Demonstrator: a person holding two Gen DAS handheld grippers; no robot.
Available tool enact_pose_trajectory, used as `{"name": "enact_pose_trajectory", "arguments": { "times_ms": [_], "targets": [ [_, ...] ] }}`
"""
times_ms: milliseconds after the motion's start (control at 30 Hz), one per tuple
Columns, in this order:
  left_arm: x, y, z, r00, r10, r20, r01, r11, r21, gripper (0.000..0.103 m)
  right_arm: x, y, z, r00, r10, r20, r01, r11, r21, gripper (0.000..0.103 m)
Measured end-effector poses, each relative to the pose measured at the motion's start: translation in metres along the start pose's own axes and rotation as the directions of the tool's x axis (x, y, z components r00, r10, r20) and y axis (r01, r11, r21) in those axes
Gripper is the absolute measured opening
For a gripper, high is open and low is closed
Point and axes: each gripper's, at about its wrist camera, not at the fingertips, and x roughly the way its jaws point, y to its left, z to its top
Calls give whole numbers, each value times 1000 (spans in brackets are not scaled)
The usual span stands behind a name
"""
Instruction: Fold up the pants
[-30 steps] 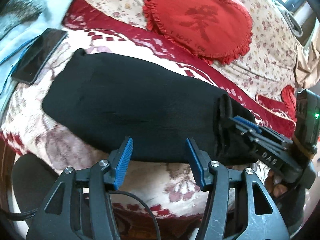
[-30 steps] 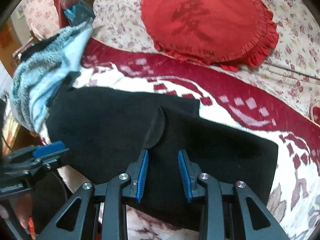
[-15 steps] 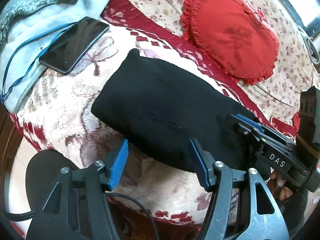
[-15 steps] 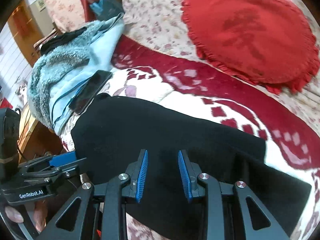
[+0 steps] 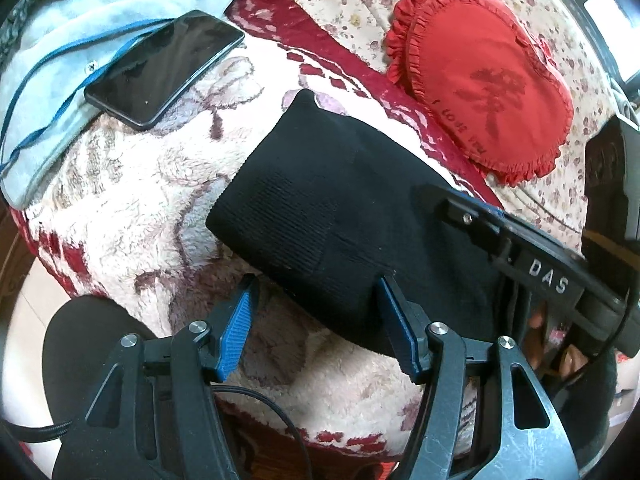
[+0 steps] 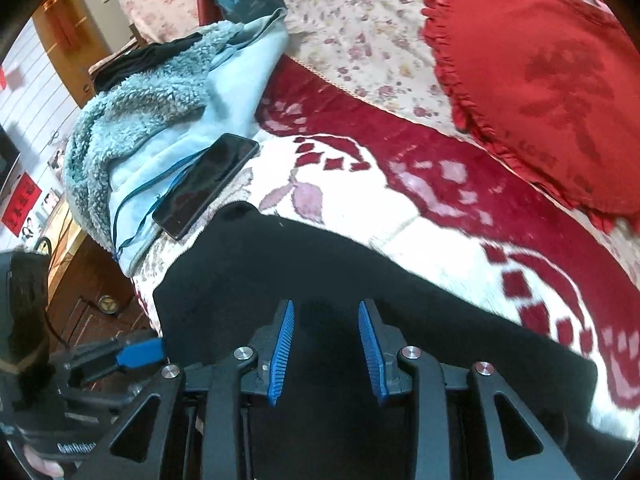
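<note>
The black pants [image 5: 336, 216] lie folded in a long band across the cream and red blanket [image 5: 132, 208], near its front edge. The left gripper [image 5: 316, 320] hangs over the near edge of the pants, jaws opening, one blue pad over bare blanket and the other over the cloth edge, nothing pinched. The right gripper [image 6: 325, 344] sits low over the middle of the dark cloth (its blue pads part way apart and opening); whether the pads touch the fabric I cannot tell. From the left camera it reaches in over the pants' right end [image 5: 520, 256]. Beyond the narrow left end of the pants there is open blanket, then a phone [image 5: 164, 68] lying half on a pale blue fleece [image 6: 160, 128]. Behind the far edge runs a red border, with a red heart cushion [image 5: 484, 92] well apart on the flowered sheet [image 6: 360, 36].
</note>
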Motion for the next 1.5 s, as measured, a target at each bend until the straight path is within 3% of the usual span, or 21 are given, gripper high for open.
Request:
{"name": "enact_pose_trajectory", "arguments": {
  "times_ms": [333,667,867,1067,1333,1367,1433,1500],
  "targets": [
    [6,3,6,1000,-22,-6,21,999,-33,69,18,18,28,1000,22,-18,-24,995,-102,37],
    [13,1,9,1000,-25,-5,25,999,-43,75,48,35,47,997,-10,-79,-4,983,-184,40],
    [17,0,12,1000,-31,-8,30,998,-46,77,65,39,57,991,5,-134,-39,966,-255,43],
    [21,-3,15,1000,-31,-2,31,998,-49,85,75,22,63,979,96,-179,-131,972,-195,47],
    [24,-6,17,1000,-17,8,17,999,-51,85,76,15,56,977,182,-111,-195,974,-117,43],
    [24,-6,17,1000,-12,11,13,999,-48,84,75,16,55,978,178,-105,-191,973,-126,42],
    [20,-8,16,999,5,37,-3,999,-36,60,73,19,54,980,172,-102,-185,971,-148,35],
    [17,-9,15,999,-7,49,8,1000,-20,45,68,24,52,982,162,-98,-177,968,-177,28]
  ]
}}
